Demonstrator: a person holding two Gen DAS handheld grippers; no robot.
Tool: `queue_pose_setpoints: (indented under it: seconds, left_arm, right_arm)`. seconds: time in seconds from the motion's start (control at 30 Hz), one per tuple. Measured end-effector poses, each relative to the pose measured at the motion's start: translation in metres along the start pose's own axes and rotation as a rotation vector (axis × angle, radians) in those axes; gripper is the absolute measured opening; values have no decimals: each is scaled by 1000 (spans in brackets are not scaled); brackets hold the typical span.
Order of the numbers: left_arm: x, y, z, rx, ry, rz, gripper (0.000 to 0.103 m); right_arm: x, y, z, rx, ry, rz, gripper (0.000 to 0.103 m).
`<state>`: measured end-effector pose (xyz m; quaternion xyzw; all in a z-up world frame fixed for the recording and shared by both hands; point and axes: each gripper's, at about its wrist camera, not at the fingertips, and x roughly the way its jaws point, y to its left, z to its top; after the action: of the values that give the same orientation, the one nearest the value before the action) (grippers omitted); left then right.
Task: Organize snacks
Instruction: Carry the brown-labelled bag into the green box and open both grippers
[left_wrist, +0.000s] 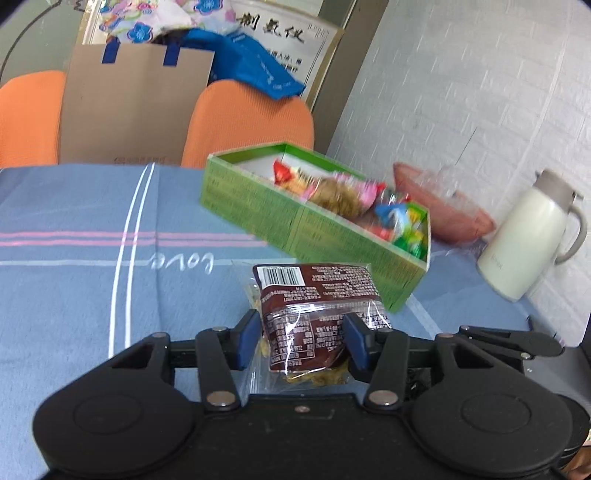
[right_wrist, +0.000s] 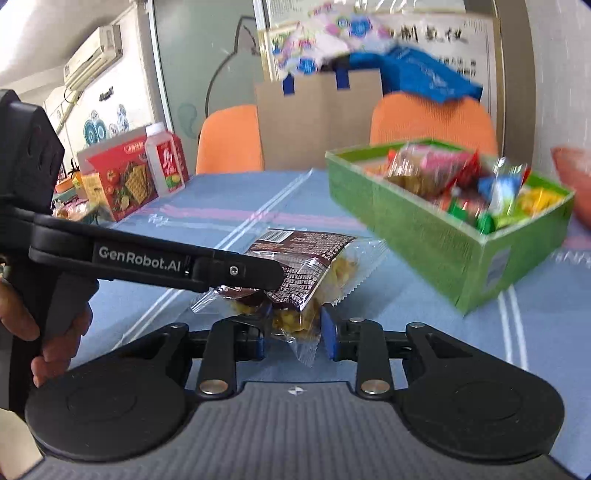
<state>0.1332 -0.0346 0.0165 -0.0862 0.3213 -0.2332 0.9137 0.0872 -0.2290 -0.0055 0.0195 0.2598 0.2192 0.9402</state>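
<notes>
My left gripper (left_wrist: 301, 341) is shut on a brown snack packet (left_wrist: 314, 295) with a barcode and clear ends, held above the blue tablecloth. The same packet (right_wrist: 306, 266) shows in the right wrist view, with the left gripper's arm (right_wrist: 147, 262) reaching in from the left. My right gripper (right_wrist: 293, 334) is partly open, its blue pads on either side of the packet's lower corner; I cannot tell whether they touch it. A green box (left_wrist: 295, 225) holding several wrapped snacks lies ahead to the right; it also shows in the right wrist view (right_wrist: 424, 229).
A white thermos jug (left_wrist: 532, 240) and a pink bowl (left_wrist: 443, 206) stand by the right wall. A red cracker box (right_wrist: 122, 177) and a drink carton (right_wrist: 164, 162) stand at the left. Two orange chairs (left_wrist: 243, 122) and a cardboard bag (left_wrist: 129, 107) are behind the table.
</notes>
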Motion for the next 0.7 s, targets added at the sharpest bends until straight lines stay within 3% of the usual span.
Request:
queue_pose_setpoints:
  seconds: [0.2,0.37,0.67,0.7]
  left_arm:
    - [0,-20,47,35,-105,-29,76]
    - [28,-30,100,30,-148,-75,77]
    - [107,-31,148,-4,-144,-86,78]
    - [116,-29,148,-7,-138,-84,91]
  right_arm:
    - [-12,-12,35,-41,-124,-37,50]
    - [-7,-40,74,-54,-236,-97,50]
    - [39,-103,111,-15,-271,-162,49]
    - [44,-108,110,-16,-272,-170,49]
